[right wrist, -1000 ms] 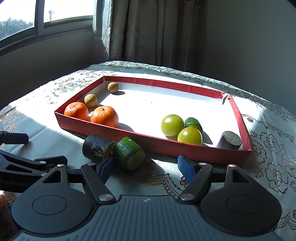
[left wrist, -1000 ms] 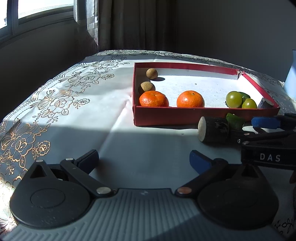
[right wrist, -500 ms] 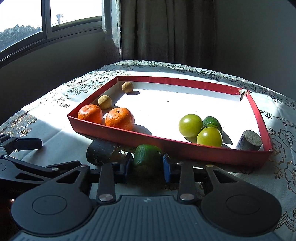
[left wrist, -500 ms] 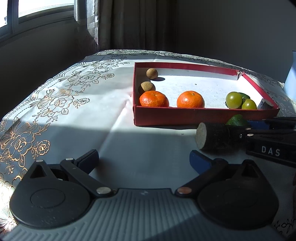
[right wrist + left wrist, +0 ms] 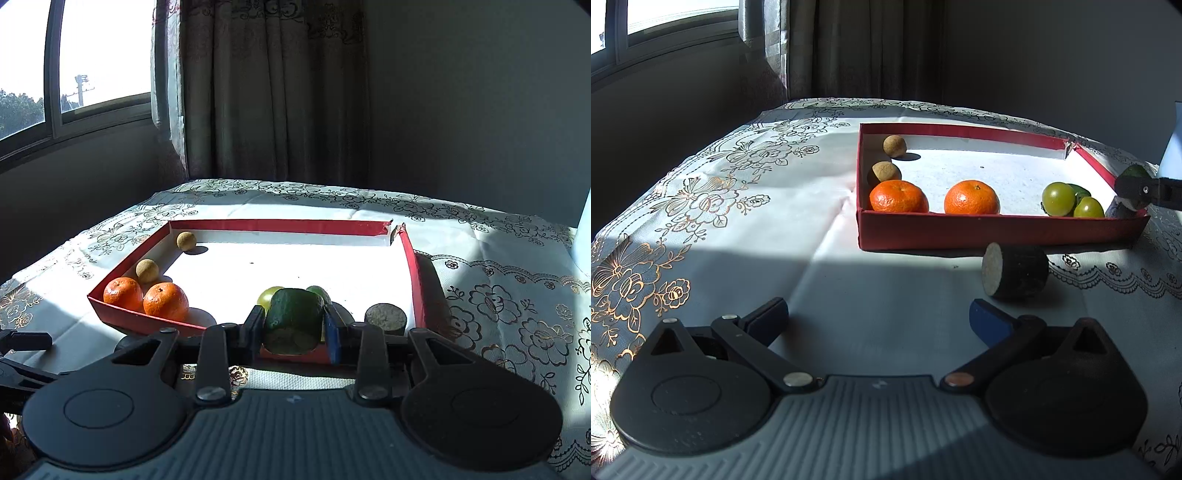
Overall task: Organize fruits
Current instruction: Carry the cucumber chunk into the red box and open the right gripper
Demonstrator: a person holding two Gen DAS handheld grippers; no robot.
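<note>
A white tablecloth [image 5: 746, 229] with gold floral embroidery lies half in sun, beneath a window [image 5: 74, 81] and brown patterned curtains [image 5: 273, 88] against a grey wall [image 5: 480, 103].

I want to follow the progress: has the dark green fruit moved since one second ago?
Yes. The dark green fruit was on the tablecloth before the red tray; now the right hand-held gripper holds it raised at the tray's near wall.

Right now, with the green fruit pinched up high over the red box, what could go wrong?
The right tool grips the green fruit only by its sides, so it might slip and fall. Dropped there, it could knock the green balls below. The dark cylinder outside the red box lies sideways and could roll.
</note>
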